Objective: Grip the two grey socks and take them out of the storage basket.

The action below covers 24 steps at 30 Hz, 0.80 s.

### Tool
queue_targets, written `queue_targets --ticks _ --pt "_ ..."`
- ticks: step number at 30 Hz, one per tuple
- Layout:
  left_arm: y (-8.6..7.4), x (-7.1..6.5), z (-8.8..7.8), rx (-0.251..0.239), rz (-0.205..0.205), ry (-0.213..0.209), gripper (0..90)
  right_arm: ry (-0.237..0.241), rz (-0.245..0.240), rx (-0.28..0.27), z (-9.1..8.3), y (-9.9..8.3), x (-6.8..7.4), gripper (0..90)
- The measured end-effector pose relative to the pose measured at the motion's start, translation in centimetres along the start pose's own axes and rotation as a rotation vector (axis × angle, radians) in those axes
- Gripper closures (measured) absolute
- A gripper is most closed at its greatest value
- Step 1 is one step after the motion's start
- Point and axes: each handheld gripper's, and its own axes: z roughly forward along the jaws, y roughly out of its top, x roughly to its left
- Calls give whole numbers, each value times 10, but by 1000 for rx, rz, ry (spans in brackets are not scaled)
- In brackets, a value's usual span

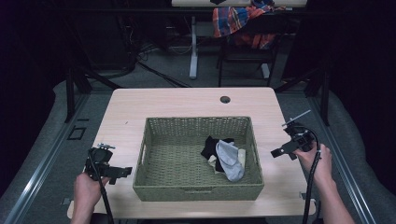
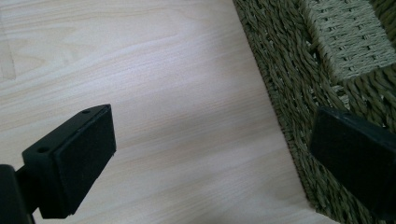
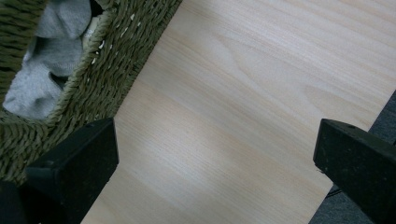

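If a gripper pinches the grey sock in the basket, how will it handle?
The grey sock lies crumpled over other cloth in the basket, so it probably hangs limp when lifted. It looks light. A black sock touches it and might drag along.

Bright tabletop, dark surroundings, soft shadows

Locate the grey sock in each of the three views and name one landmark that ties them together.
High view: the grey sock lies in the right half of the basket, on top of black and pale clothes.
Left gripper view: the sock is not in the picture; the basket's outer wall runs down the right side.
Right gripper view: the sock sits at upper left, inside the rim.
Shared landmark: the woven green basket.
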Motion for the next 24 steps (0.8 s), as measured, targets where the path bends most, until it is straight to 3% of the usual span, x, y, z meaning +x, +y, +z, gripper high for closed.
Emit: queue_targets --ticks 1,2,5,7,8,14,24 --pt "0 0 0 0 0 0 9 2 -5 5 -1 1 0 0" --pt "0 0 0 0 0 -1 9 4 21 -26 0 0 2 0" --pt "0 -1 1 1 0 -3 9 6 15 -20 -4 2 4 0" --pt "0 -1 1 3 2 -3 9 5 -25 16 -9 5 3 0" --pt "0 -1 1 2 3 -2 9 0 2 -20 -8 4 7 0" --pt "0 -1 1 2 2 -3 9 -7 -48 -5 -20 10 17 0" --pt "0 -1 1 1 1 -2 9 3 -91 -34 -44 19 35 0"
